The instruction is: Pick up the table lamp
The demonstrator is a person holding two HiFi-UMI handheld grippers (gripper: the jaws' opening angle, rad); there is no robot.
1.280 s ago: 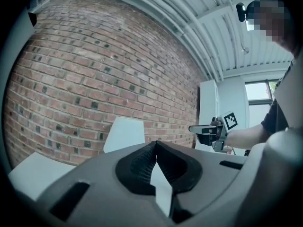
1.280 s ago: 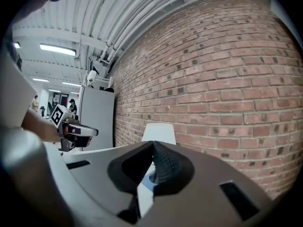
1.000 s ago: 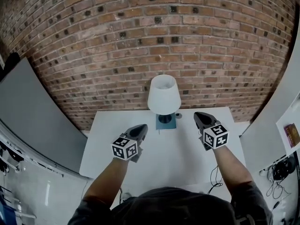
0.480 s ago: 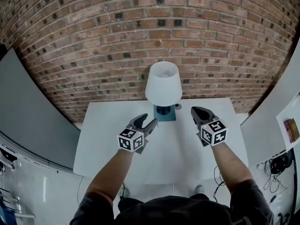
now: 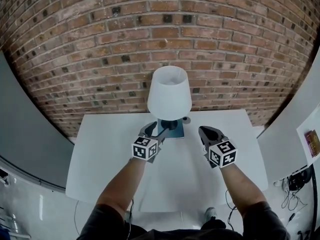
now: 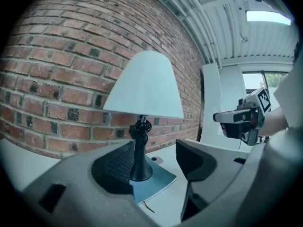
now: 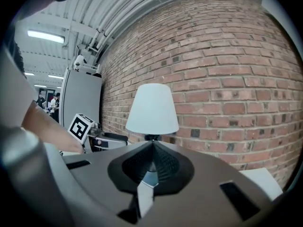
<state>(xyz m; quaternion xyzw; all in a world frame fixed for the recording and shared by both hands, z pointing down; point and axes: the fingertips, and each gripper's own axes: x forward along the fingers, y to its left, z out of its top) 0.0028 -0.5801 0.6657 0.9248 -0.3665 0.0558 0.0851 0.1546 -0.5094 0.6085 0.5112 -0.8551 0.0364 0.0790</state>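
Note:
The table lamp has a white shade (image 5: 169, 93) and a black stem (image 6: 138, 150) on a blue square base (image 5: 175, 130), and it stands at the back of the white table (image 5: 110, 149). My left gripper (image 5: 157, 129) is right at the base, and its jaws are opening. In the left gripper view the stem rises just ahead between the jaws of the left gripper (image 6: 156, 157), close to the left pad, and neither pad presses on it. My right gripper (image 5: 204, 130) hovers to the right of the base, shut and empty. In its own view the right gripper (image 7: 152, 148) points at the shade (image 7: 152, 109).
A brick wall (image 5: 165, 29) runs directly behind the table. A grey panel (image 5: 25, 119) stands at the left and a white partition (image 5: 295, 114) at the right. A small round part (image 5: 187, 119) lies by the lamp base. Cables (image 5: 295, 181) lie on the floor at the lower right.
Both grippers have come down and forward toward the lamp. The left one moved right up to the base, and its jaws went from shut to wide apart. The right one stayed shut.

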